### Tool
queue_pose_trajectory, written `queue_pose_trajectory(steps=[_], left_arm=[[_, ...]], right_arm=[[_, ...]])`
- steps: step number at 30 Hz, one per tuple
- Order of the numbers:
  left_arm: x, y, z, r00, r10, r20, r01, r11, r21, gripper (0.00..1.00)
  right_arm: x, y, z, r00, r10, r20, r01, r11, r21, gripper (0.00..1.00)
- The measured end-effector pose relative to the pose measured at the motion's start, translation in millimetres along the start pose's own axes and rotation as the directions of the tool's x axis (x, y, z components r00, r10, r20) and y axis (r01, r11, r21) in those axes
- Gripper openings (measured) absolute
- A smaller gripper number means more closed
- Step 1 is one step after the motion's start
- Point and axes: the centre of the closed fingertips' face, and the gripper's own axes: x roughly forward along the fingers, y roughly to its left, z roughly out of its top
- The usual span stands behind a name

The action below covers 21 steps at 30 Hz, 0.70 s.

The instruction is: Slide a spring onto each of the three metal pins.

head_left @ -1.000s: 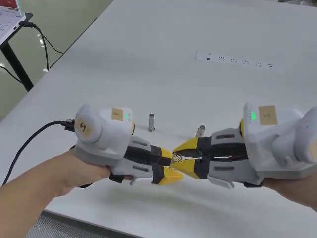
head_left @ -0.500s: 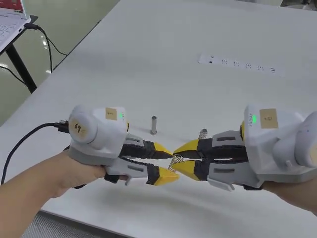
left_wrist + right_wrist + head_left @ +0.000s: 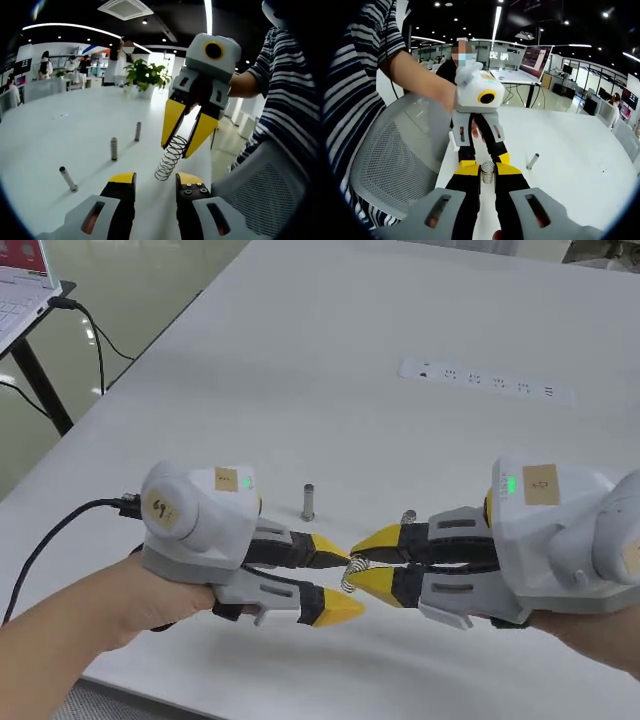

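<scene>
A small steel spring (image 3: 350, 573) hangs in the air between the two grippers, above the white table's front part. My right gripper (image 3: 355, 562) is shut on the spring's (image 3: 488, 171) upper end. My left gripper (image 3: 340, 580) faces it with its yellow jaws open, one above and one below the spring's (image 3: 169, 157) free end. A bare metal pin (image 3: 308, 502) stands behind the grippers. A second pin (image 3: 408, 515) peeks over the right gripper and looks ribbed. In the left gripper view three pins stand in a row, the nearest one (image 3: 67, 178) bare.
A white power strip (image 3: 487, 380) lies farther back on the table (image 3: 300, 360). A black cable (image 3: 60, 530) runs from the left gripper off the table's left edge. A laptop (image 3: 20, 280) sits on a stand at far left.
The left gripper's jaws, shut at the spring a second ago, have opened. The spring stays held in the right gripper.
</scene>
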Motion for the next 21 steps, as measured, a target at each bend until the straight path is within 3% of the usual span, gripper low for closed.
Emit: queue_pose_trajectory(steps=[15,21], left_arm=[[-15.9,8.1,-11.7,0.9976,0.057,-0.040,-0.057,0.998,-0.005,0.39],[-27.6,16.7,-15.0,0.9944,0.099,-0.038,-0.099,0.995,-0.013,0.46]], right_arm=[[3.0,-1.8,-4.5,0.9996,-0.003,-0.028,0.004,1.000,0.008,0.07],[3.5,-3.6,-7.3,0.9991,-0.009,-0.042,0.009,1.000,-0.006,0.07]])
